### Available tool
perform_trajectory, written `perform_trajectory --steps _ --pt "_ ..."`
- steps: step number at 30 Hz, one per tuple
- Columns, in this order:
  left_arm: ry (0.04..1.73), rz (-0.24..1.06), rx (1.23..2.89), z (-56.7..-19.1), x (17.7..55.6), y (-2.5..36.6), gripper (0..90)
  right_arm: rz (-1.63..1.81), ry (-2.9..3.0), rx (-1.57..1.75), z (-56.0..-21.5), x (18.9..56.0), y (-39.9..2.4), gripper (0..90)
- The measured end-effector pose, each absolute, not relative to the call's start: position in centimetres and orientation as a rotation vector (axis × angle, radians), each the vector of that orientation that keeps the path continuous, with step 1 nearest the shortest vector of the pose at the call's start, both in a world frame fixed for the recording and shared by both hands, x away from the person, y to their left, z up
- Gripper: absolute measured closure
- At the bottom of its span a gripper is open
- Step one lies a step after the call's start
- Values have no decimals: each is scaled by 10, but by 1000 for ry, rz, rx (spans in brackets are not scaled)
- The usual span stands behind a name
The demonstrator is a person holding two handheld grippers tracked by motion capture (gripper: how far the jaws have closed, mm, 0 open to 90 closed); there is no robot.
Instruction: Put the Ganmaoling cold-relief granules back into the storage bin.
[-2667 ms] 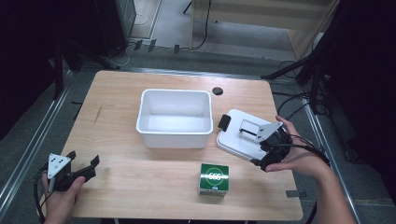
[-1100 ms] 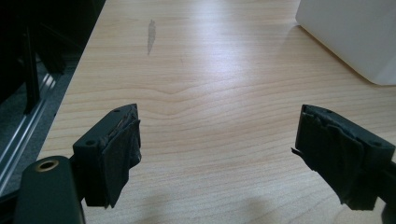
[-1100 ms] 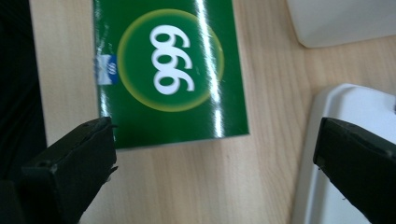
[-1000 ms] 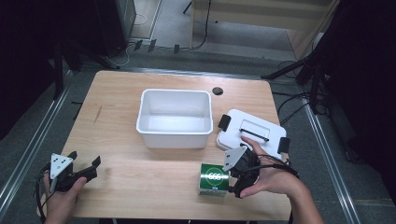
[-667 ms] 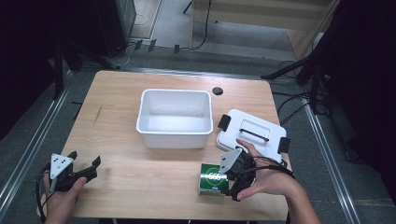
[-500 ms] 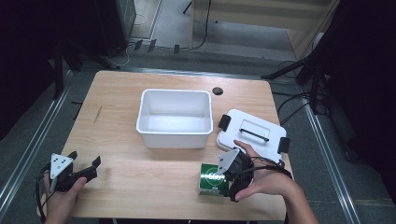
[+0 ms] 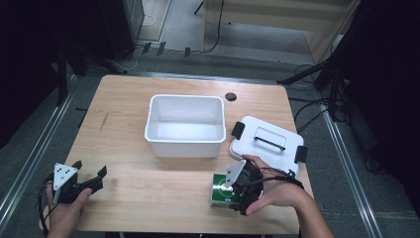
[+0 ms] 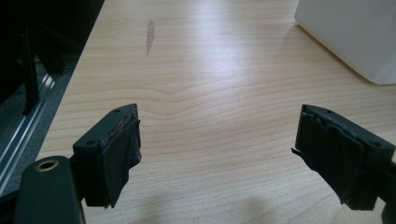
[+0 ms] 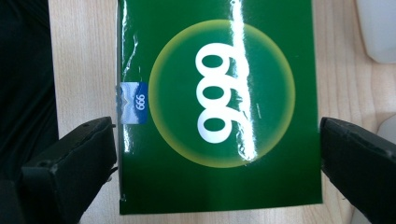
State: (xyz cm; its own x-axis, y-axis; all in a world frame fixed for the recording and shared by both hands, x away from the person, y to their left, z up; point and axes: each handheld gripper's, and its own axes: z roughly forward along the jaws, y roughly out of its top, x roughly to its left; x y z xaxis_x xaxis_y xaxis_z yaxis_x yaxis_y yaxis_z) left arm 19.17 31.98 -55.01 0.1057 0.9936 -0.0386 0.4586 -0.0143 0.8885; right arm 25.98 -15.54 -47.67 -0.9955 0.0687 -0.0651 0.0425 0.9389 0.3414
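Note:
A green box (image 7: 219, 197) printed with "999" lies flat near the table's front edge, right of centre. My right gripper (image 7: 234, 192) hangs over it, pointing down. In the right gripper view the box (image 9: 219, 107) lies between the two jaws, one at each side edge; the gripper (image 9: 217, 135) is open and I see no firm squeeze. At the front left corner my left gripper (image 7: 90, 168) rests low over bare wood, open, with nothing between its jaws (image 8: 217, 135).
An empty white bin (image 7: 183, 97) stands mid-table, its wall seen from the left gripper (image 8: 355, 32). Its white lid (image 7: 267, 144) with black clips lies to the right, just behind the box. A small black disc (image 7: 230, 96) sits behind the bin.
My right gripper came from the lid down and left to the green box, and now straddles it from above. The left gripper has stayed put.

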Motion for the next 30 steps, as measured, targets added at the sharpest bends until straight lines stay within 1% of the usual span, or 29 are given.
perform_trajectory --steps 2,13,22,30 --pt "1464 850 1589 -550 192 320 147 520 2996 78 -478 259 -154 48" --pt "1465 852 1589 -550 192 319 147 505 3012 54 -483 261 -151 148" --pt "1464 853 1589 -550 192 319 148 506 2999 7 -480 260 -153 164" --pt "1464 853 1588 -550 192 319 147 524 2971 15 -467 263 -157 165"
